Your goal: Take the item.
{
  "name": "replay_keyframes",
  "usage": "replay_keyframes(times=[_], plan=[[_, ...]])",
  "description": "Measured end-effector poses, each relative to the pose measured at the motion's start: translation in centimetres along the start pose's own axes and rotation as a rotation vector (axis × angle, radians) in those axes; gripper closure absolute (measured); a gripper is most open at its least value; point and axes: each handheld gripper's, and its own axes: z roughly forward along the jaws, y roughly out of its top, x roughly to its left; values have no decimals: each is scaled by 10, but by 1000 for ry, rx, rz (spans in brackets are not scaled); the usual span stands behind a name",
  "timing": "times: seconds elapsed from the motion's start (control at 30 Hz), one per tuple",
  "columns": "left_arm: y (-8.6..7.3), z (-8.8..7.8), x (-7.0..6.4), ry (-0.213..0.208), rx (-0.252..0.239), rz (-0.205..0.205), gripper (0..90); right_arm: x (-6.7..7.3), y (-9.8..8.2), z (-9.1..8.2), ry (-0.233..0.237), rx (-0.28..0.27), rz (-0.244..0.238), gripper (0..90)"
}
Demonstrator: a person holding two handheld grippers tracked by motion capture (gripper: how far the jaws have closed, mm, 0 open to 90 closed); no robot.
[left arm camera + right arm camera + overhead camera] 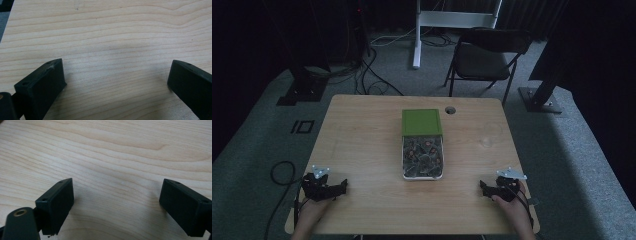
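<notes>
High view: tools near table front edge

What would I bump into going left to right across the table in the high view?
Left hand-held gripper → clear box with the green lid → right hand-held gripper.

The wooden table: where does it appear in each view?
High view: the table lies at centre, a green-lidded box in its middle.
Left gripper view: its top spreads behind the open left hand-held gripper.
Right gripper view: the same, behind the open right hand-held gripper.
Shared landmark: the pale wood grain.
</notes>
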Motion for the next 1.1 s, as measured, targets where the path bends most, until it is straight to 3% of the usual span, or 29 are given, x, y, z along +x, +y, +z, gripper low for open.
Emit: replay_keyframes(times=[0.7, 1.1], plan=[[0, 0, 0, 0, 0, 0, 17, -1, 2, -2, -3, -8, 22, 123], [0, 0, 0, 0, 0, 0, 17, 6, 22, -13, 15, -52, 3, 124]])
